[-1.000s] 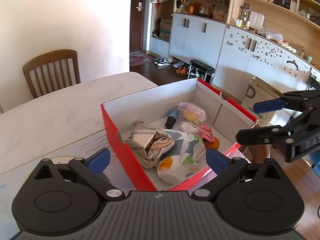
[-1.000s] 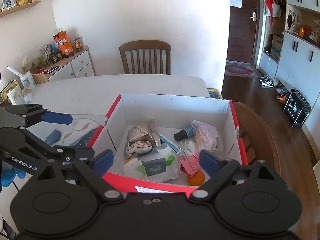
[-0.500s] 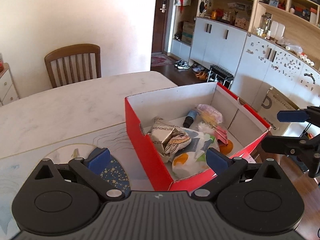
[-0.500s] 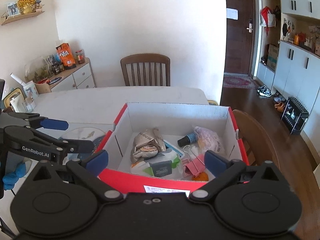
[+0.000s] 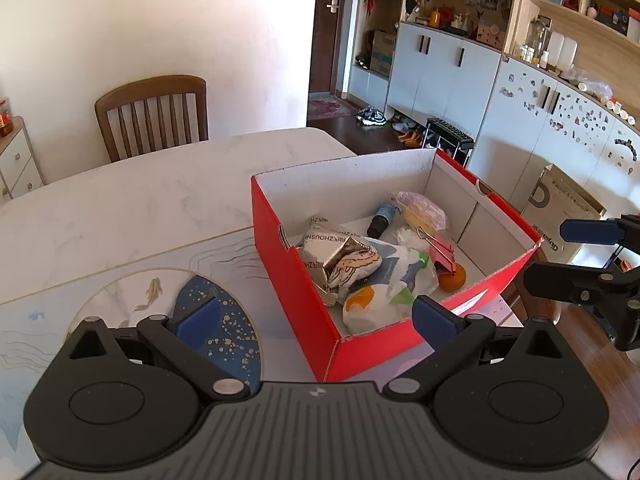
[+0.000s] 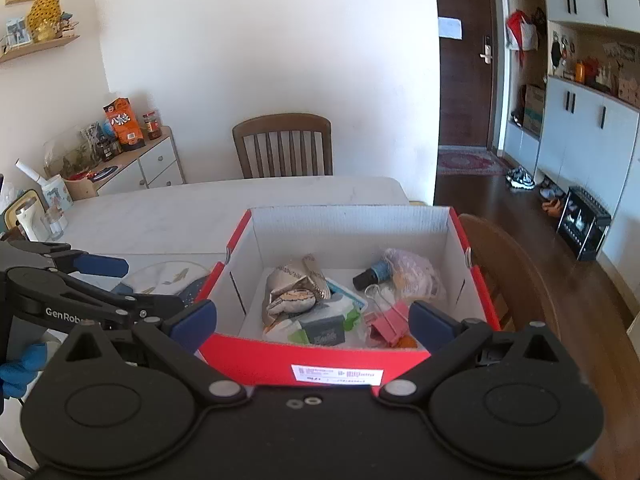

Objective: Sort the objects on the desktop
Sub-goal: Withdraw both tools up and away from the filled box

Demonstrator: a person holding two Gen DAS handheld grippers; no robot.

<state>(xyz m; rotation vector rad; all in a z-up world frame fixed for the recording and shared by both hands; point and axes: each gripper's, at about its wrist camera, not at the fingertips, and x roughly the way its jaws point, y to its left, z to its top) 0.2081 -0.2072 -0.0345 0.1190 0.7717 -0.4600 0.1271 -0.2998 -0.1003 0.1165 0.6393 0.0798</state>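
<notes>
1. A red cardboard box (image 6: 256, 360) with a white corrugated inside stands open near the bench's right edge, one corner close to the near edge; the bench (image 5: 132, 208) is pale and marble-patterned.
2. The sorted things lie heaped inside the box, overlapping, so most show only in part.
3. A crumpled foil wrapper (image 5: 336, 256) with printed letters lies against the box's left wall; its far side is hidden by its own folds.
4. A soft white plastic packet (image 5: 384, 296) with an orange round print lies below it, partly cut off by the box's near wall.
5. A pink binder clip (image 6: 386, 322) with wire handles lies by a small orange ball (image 5: 452, 278), which is almost hidden in the right wrist view.
6. A small dark bottle with a blue band (image 5: 382, 218) lies on its side beside a clear crinkled bag (image 5: 424, 212) whose contents are hard to make out.
7. A round patterned mat (image 5: 216, 320), dark blue with gold specks on one side, lies flat left of the box, half hidden by the left gripper.
8. The left gripper (image 5: 316, 318) hangs over the box's near left corner, fingers released and spread, nothing between them.
9. The right gripper (image 6: 312, 318) hangs over the box's near wall; its fingers have just been opening and stand wide, grasping nothing.
10. A wooden slat-back chair (image 6: 282, 146) stands at the far edge, its seat hidden.
</notes>
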